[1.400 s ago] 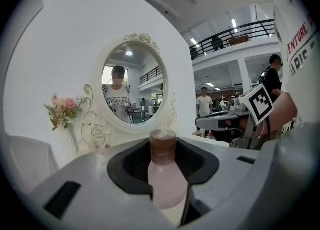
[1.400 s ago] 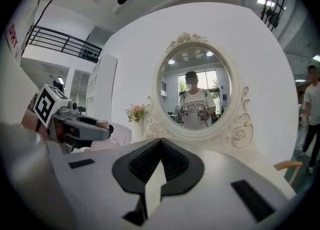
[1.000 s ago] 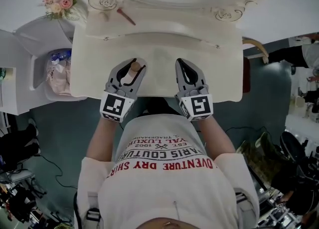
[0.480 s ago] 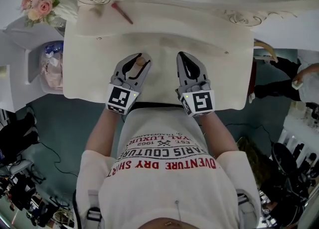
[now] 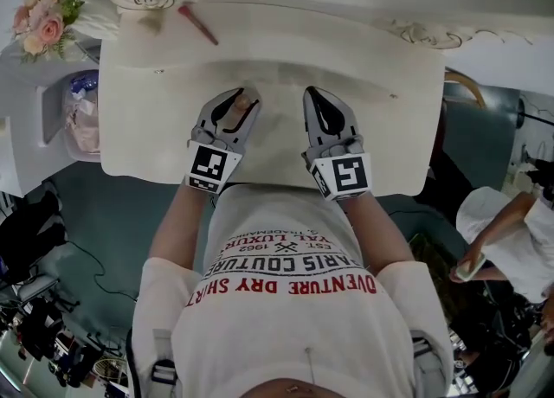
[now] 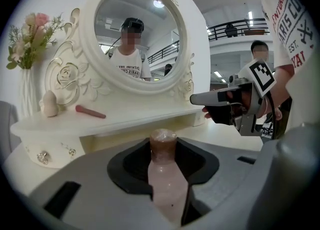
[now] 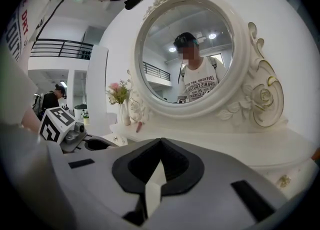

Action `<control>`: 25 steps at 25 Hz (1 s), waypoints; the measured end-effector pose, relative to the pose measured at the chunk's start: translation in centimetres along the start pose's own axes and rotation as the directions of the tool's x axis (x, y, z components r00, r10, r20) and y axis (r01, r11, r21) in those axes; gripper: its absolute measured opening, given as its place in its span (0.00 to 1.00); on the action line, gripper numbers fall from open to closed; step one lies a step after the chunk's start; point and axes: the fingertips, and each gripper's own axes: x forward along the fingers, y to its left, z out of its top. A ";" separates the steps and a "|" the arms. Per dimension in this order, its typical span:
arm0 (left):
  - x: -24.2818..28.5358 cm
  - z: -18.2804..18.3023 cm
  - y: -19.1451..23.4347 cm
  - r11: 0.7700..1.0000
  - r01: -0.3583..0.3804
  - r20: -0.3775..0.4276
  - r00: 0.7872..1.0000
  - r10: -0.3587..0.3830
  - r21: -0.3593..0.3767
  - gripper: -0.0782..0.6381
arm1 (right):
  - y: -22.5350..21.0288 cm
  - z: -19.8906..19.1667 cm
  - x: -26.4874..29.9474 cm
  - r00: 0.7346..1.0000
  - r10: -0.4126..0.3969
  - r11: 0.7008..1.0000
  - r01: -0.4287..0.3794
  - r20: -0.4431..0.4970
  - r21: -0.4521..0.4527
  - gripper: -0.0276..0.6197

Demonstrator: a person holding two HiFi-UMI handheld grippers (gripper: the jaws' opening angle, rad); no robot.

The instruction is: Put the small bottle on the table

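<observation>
jaws of the left gripper (image 5: pixel 239 104) clamp the small pink bottle (image 6: pixel 165 179) by its body over the white dressing table (image 5: pixel 147 119), while the right gripper (image 5: pixel 316 102) alongside is closed and empty.

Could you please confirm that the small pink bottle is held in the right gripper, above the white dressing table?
Not quite: the small pink bottle is held in the left gripper, not the right, as the left gripper view shows. The right gripper has its jaws together with nothing between them. The bottle is indeed above the white dressing table.
</observation>
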 end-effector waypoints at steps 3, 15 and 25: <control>0.3 0.0 -0.2 0.999 -0.001 -0.003 1.000 0.001 0.032 0.31 | -0.3 -0.2 0.2 1.000 0.008 1.000 -0.008 -0.001 0.009 0.04; 0.3 -0.6 0.1 0.999 -0.028 0.039 0.999 0.030 -0.040 0.36 | -0.3 0.1 -0.6 1.000 -0.004 1.000 0.004 -0.003 -0.009 0.04; -3.1 4.3 -0.6 0.999 -0.027 0.086 0.996 0.031 -0.044 0.42 | 2.3 2.3 -2.6 1.000 -0.020 1.000 0.020 -0.014 -0.022 0.04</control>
